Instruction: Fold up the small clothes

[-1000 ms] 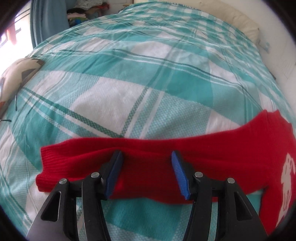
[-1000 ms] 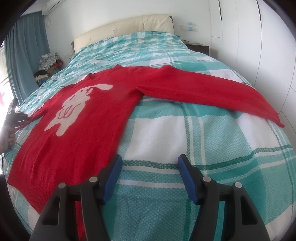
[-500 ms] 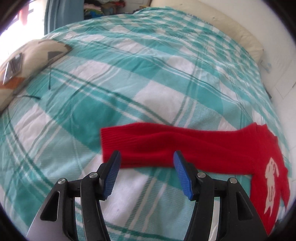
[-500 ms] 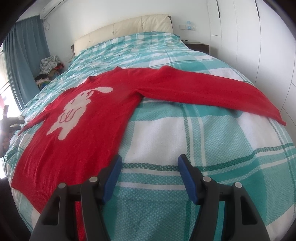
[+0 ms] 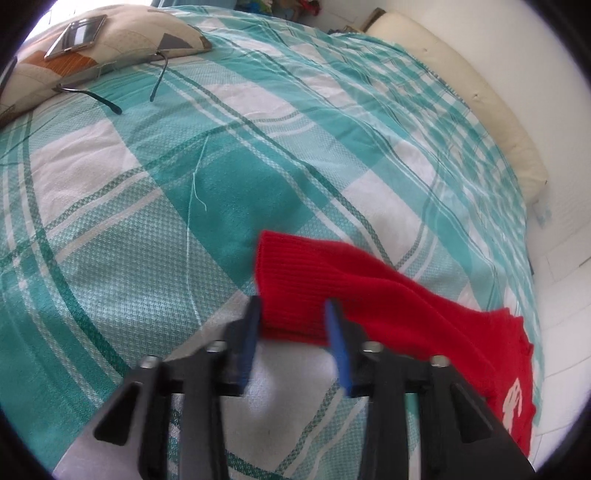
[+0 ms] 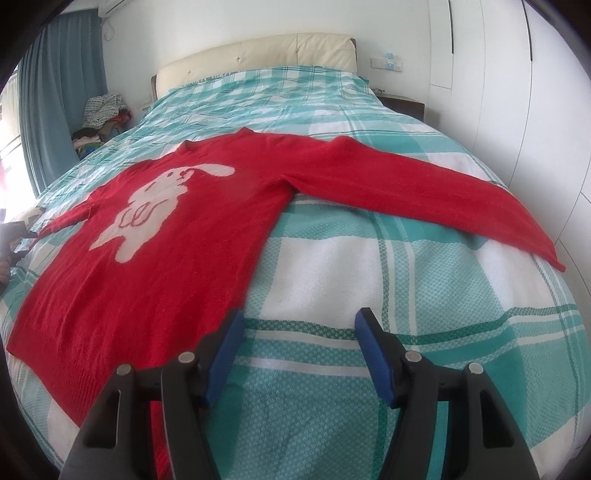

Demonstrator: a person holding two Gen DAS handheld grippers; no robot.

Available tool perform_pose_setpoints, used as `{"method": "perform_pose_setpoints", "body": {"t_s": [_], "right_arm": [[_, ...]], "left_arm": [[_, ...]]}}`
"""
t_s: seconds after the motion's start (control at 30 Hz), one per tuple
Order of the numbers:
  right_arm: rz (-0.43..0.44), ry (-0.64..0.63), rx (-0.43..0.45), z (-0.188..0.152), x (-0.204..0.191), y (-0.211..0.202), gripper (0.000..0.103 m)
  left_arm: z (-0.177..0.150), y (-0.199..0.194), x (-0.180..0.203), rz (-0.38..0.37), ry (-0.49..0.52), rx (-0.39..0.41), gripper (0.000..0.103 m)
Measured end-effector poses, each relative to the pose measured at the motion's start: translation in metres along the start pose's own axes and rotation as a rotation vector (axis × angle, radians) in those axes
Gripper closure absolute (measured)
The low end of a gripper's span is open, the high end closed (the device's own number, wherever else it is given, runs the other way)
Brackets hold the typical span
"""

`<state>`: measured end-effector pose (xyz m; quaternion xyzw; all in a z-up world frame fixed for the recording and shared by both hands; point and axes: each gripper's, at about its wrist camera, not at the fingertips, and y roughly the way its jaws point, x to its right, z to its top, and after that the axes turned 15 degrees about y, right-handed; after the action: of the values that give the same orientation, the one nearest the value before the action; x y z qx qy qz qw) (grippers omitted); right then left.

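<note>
A red sweater (image 6: 192,236) with a white rabbit on the chest lies flat on the bed, both sleeves spread out. Its right sleeve (image 6: 424,184) stretches toward the bed's right side. In the left wrist view the other sleeve's ribbed cuff (image 5: 291,280) lies just ahead of my left gripper (image 5: 293,314), whose jaws stand open on either side of the cuff's near edge. My right gripper (image 6: 299,332) is open and empty above the bedspread, beside the sweater's hem.
The bed has a teal and white plaid cover (image 6: 388,280) and a cream headboard (image 6: 258,51). A patterned pillow (image 5: 92,48) carries a phone (image 5: 75,35), with eyeglasses (image 5: 110,92) beside it. White wardrobes (image 6: 517,92) stand right; a clothes pile (image 6: 99,118) sits by the curtain.
My left gripper has moved from the middle of the sleeve out to its cuff and the view has swung left. My right gripper has barely moved.
</note>
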<state>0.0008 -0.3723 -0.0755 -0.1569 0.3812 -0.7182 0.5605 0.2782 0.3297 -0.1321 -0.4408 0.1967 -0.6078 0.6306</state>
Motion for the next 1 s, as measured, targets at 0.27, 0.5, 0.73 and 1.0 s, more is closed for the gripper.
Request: {"method": "perform_pose_setpoints", "body": {"t_s": [0.27,0.5,0.73,1.0], "right_arm": [[0.005,0.010,0.017,0.002,0.003,-0.003,0.041],[0.009,-0.003,0.008,0.002,-0.002,0.000,0.041],[-0.004,0.039,0.022,0.005,0.008,-0.005,0.041],[-0.080,0.113,0.107,0.015,0.025,-0.023,0.025]], "left_arm": [[0.010,-0.032,-0.002,0.029,0.101,-0.090,0.097],[-0.005,-0.004,-0.007,0.165,0.134,-0.176,0.096],[-0.021,-0.042,0.014,0.304,0.182,-0.046,0.031],[-0.066,-0.133,0.086,0.208,0.310,0.169,0.009]]}}
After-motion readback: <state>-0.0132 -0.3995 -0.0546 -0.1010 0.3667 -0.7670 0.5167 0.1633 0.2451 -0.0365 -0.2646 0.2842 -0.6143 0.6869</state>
